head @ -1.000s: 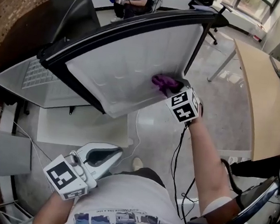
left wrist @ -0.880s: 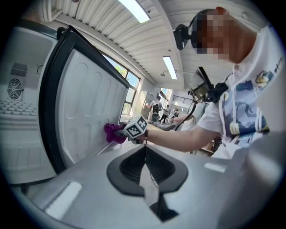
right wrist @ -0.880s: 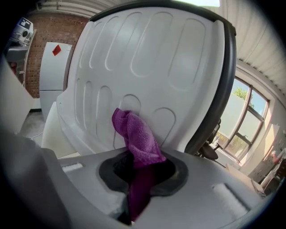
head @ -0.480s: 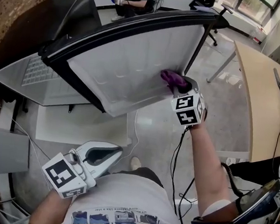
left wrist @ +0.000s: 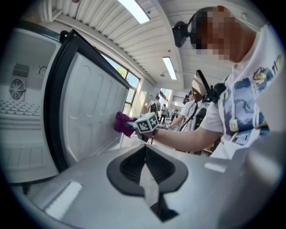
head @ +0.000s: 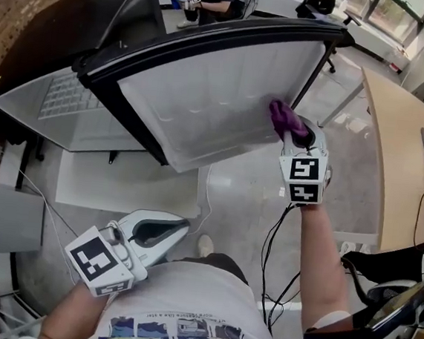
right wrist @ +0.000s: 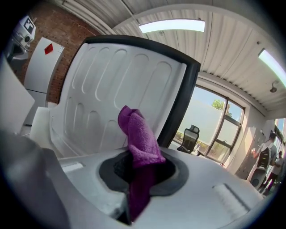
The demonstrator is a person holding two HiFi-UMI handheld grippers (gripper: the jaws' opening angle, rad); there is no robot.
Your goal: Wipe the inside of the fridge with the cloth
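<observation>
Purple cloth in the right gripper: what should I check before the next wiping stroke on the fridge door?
1. Grip: the right gripper is shut on the purple cloth, which is bunched between the jaws: ok.
2. Contact: the cloth tip appears to touch the door liner in the left gripper view: ok.
3. Stroke room: the cloth sits by the black door edge; bare liner lies to the left in the head view: ok.
4. Left gripper: shut, empty, held low and away from the door: ok.
5. Liner cleanliness: no dirt can be made out: cannot tell.
</observation>
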